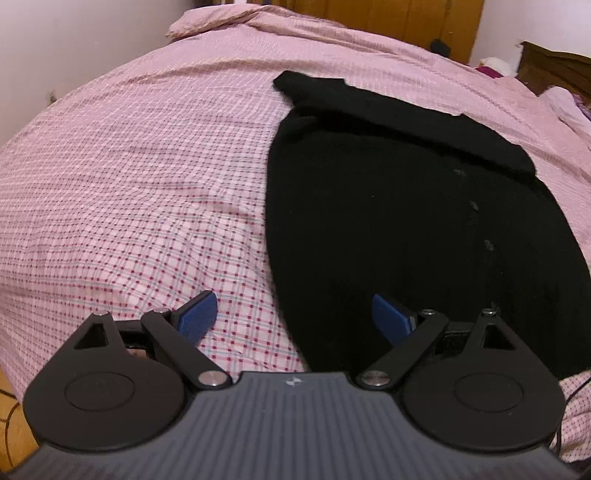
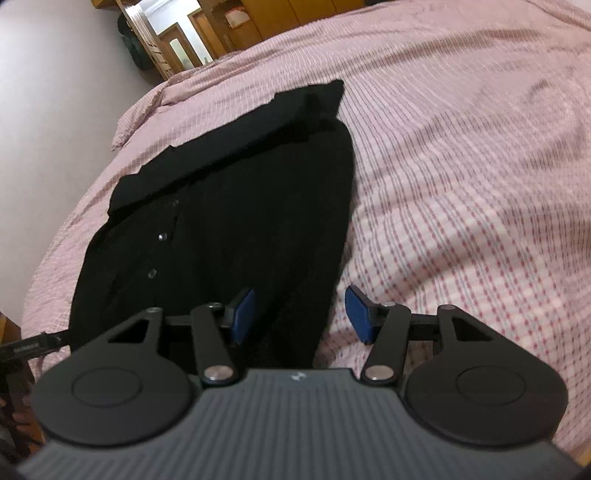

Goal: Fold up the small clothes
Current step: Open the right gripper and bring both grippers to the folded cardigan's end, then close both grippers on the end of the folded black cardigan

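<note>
A bed [image 1: 129, 184] covered in pink checked bedding is seen; pale walls [image 1: 74, 33] and wooden furniture [image 1: 406, 18] lie far behind.

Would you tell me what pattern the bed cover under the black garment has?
The bed cover is a pink check with fine red and bluish lines, clearest in the left wrist view.

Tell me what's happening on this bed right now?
A person holds a two-finger gripper in each hand over a black buttoned garment spread flat on a pink checked bedcover, with its sleeves folded across the top. The left gripper and right gripper are both open and hold nothing. Each hangs over a near corner of the garment, one at each side edge. No grip has been taken yet.
</note>
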A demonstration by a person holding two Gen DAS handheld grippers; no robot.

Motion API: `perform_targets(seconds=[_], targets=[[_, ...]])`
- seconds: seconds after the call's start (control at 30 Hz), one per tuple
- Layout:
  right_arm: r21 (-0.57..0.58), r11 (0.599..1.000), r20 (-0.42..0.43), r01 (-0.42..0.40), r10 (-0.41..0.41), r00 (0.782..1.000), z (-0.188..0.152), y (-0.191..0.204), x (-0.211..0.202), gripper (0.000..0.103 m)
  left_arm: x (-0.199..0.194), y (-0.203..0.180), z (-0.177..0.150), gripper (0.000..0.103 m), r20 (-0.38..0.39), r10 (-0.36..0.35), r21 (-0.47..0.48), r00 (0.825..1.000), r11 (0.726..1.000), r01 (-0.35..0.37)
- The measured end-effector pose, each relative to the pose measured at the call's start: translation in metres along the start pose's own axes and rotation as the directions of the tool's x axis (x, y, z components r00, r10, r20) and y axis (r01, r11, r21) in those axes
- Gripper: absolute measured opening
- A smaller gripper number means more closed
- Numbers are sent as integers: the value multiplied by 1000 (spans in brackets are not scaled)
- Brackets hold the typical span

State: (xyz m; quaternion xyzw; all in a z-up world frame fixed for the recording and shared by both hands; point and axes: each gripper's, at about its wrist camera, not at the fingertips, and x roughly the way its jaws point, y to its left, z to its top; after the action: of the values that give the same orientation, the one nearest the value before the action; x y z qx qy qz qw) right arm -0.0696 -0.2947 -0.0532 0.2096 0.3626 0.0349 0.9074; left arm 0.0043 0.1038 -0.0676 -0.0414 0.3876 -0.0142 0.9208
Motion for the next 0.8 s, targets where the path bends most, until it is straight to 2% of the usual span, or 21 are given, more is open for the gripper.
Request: perform_targets(seconds=[0.13,0.17,0.2,0.27,0.33,0.43,0.53,0.6,0.8], targets=[[-22,1000,-21,-3,2,1000,-8,2,9,56,9,5,2,92,2,-134,-47,991,990,134],[-34,999,-20,0,0,1000,-9,4,10,58,12,6,2,90,4,-173,-50,985,984,173],[-37,999,-21,-4,4,1000,-9,5,12,58,15,5,2,84,3,-201,-47,980,979,201],[-32,999,-18,-13,13,1000,-10,6,16,61,19,2,0,79,-9,-234,-40,972,972,233],[-37,999,-18,-12,12,1000,-12,9,19,62,18,-2,-2,69,-18,-255,-21,967,967,255],[-55,998,-35,-37,35,999,-13,12,21,62,12,-4,-9,63,-29,-285,-14,958,958,285],[-41,997,-40,-68,66,997,-14,12,22,62,11,-6,-13,57,-35,-276,1,961,961,276],[-38,997,-41,-70,69,997,-15,11,23,62,15,-7,-16,56,-54,-225,2,973,974,226],[-61,995,-37,-75,73,997,-21,8,26,60,22,-13,-20,58,-52,-189,-1,981,982,189]])
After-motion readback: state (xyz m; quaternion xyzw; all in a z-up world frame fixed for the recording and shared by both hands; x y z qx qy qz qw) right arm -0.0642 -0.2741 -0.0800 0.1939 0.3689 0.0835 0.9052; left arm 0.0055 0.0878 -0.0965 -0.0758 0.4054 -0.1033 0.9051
